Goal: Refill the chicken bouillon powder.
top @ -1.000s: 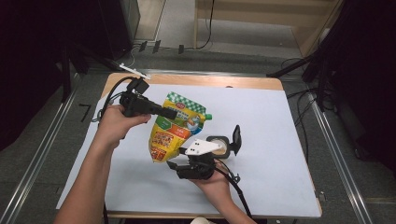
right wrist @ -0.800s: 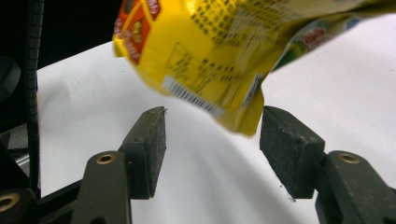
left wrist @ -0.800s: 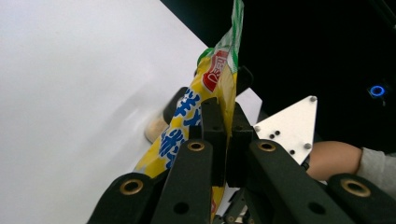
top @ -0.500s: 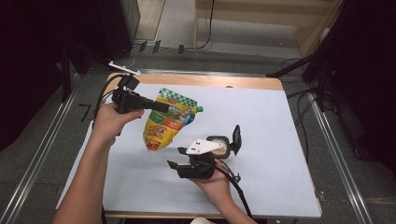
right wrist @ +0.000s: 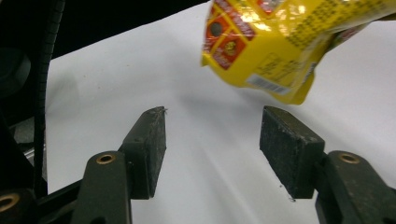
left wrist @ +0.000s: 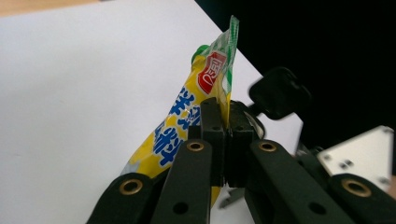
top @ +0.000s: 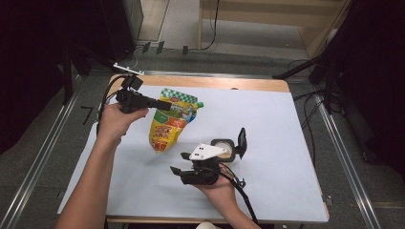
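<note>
We see one yellow pouch (top: 169, 125), its lower end cut off in the left gripper view, clamped by the left gripper (left wrist: 225, 135); the right gripper (right wrist: 212, 149) fingers stand apart, empty.

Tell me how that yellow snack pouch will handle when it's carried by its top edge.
The yellow pouch probably stays floppy: it hangs slanted below the left claw, which is pinched on its thin top seal. Its glossy film looks slippery, so a pull might slide it free. It seems light, since that narrow pinch alone holds it clear of the table.
</note>
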Tool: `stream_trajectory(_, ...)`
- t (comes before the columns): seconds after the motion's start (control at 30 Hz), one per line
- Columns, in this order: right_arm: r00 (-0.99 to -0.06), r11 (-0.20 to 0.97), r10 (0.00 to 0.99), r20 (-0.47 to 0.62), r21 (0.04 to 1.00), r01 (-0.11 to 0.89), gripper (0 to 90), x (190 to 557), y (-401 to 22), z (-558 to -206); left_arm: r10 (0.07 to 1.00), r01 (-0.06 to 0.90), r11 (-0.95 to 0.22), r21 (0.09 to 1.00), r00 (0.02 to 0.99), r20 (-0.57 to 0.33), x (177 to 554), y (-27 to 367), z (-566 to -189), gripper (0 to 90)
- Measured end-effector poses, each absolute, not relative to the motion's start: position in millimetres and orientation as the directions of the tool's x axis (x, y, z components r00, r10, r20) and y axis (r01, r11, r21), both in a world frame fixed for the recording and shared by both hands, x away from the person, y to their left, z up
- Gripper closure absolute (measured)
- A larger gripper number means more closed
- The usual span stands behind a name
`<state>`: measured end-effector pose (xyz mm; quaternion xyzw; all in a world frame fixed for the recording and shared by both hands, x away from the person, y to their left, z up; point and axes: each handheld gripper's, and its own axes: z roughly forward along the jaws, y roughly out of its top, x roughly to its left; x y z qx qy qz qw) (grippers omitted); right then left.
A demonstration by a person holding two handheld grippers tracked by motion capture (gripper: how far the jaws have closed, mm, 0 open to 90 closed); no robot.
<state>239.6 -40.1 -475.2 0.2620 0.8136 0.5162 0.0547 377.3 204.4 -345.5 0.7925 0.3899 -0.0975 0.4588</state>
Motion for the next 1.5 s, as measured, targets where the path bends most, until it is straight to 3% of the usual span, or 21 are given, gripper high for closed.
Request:
stream_trajectory(0.27,-0.852,0.338,0.491,0.183,0.861,0.379,42.5,238.4,-41.0,-477.5,0.56,0.679,-0.251,0.69,0.683,-0.469,388.9,203.6,-346.6,90.0)
stream_trajectory(0.67,-0.851,0.338,0.493,0.181,0.861,0.379,42.5,238.1,-42.1,-477.7,0.582,0.692,-0.262,0.673,0.669,-0.462,391.8,209.8,-355.3,89.4)
stream_trajectory(0.93,-0.852,0.339,0.492,0.181,0.861,0.378,42.6,237.8,-41.2,-477.4,0.594,0.675,-0.292,0.678,0.683,-0.425,389.2,208.3,-355.0,82.6)
stream_trajectory(1.5,-0.857,0.346,0.484,0.178,0.86,0.374,42.6,237.8,-39.3,-477.6,0.57,0.659,-0.276,0.699,0.698,-0.433,382.9,216.0,-347.0,75.6)
